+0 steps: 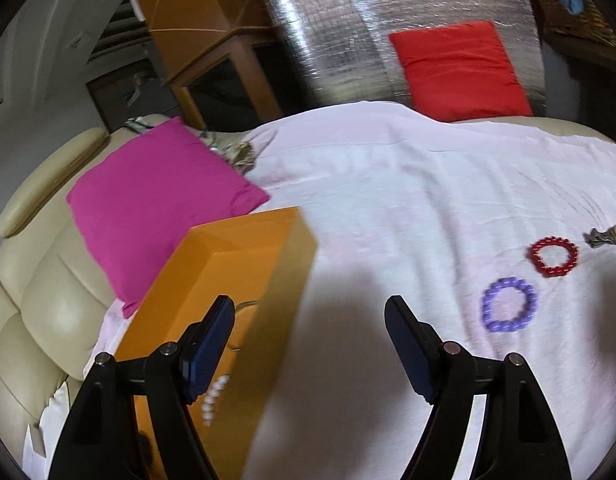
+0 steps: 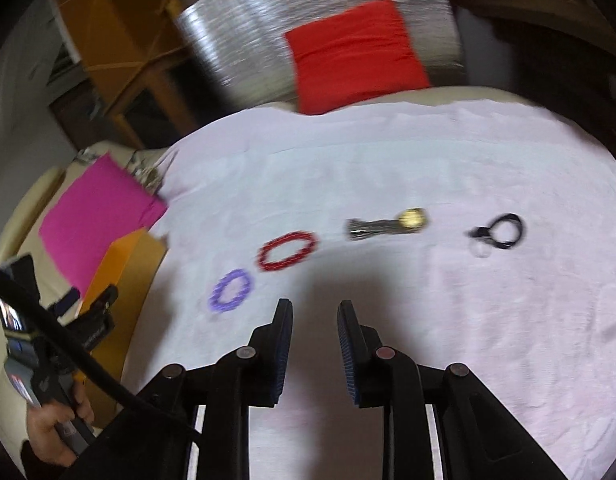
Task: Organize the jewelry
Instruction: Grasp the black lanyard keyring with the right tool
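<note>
An open orange box (image 1: 228, 280) sits at the left on the white cloth (image 1: 388, 200), with a white bead string (image 1: 214, 400) and a thin ring (image 1: 248, 306) inside. My left gripper (image 1: 310, 320) is open and empty, its left finger over the box. A purple bead bracelet (image 1: 508, 310) and a red bead bracelet (image 1: 554, 256) lie to its right, then a gold watch (image 1: 604, 237). In the right wrist view my right gripper (image 2: 314, 320) hovers empty, jaws partly open, near the purple bracelet (image 2: 231, 290), red bracelet (image 2: 287, 251), watch (image 2: 388, 224) and a black ring-shaped piece (image 2: 502, 232).
A magenta cushion (image 1: 156, 200) lies behind the box on the cream sofa (image 1: 40, 300). A red cushion (image 1: 460, 70) leans on a silver foil panel (image 1: 348, 20) at the back. A wooden shelf (image 1: 196, 20) stands back left. The box also shows in the right wrist view (image 2: 124, 264).
</note>
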Tool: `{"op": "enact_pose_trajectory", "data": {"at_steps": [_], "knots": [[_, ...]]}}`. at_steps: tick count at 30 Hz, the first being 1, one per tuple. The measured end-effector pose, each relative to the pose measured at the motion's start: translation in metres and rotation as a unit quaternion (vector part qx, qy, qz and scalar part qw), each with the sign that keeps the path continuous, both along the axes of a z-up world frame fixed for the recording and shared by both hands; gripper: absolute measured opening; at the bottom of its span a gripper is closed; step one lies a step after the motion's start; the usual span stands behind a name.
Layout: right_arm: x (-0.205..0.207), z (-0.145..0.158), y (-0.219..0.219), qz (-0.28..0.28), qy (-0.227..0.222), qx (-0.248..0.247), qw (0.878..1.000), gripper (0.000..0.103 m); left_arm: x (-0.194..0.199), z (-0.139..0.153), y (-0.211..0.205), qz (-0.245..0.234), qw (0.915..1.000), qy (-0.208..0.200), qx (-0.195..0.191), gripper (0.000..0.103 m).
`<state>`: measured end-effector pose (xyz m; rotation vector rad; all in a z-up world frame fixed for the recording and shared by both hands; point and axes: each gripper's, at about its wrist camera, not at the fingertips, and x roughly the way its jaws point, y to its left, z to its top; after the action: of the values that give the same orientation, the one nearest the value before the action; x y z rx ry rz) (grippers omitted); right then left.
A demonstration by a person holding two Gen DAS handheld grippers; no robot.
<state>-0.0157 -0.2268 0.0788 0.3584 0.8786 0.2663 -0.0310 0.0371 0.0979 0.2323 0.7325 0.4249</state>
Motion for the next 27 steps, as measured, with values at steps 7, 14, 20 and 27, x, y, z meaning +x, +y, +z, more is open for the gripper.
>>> {"op": "enact_pose_trajectory", "data": {"at_steps": [7, 14, 20, 27], "knots": [[0.009, -0.002, -0.05, -0.04, 0.02, 0.022, 0.999, 0.025, 0.02, -0.011, -0.036, -0.035, 0.9992, 0.019, 0.004, 0.078], [0.021, -0.01, -0.108, -0.094, 0.043, 0.066, 0.992, 0.025, 0.029, -0.023, -0.053, -0.051, 0.9979, 0.039, 0.011, 0.078], [0.035, -0.031, -0.15, -0.145, 0.072, 0.093, 0.982, 0.027, 0.03, -0.03, -0.056, -0.057, 0.9968, 0.055, 0.006, 0.078], [0.042, -0.044, -0.147, -0.139, 0.08, 0.128, 0.979, 0.028, 0.033, -0.038, -0.051, -0.053, 0.9961, 0.07, -0.002, 0.078]]}}
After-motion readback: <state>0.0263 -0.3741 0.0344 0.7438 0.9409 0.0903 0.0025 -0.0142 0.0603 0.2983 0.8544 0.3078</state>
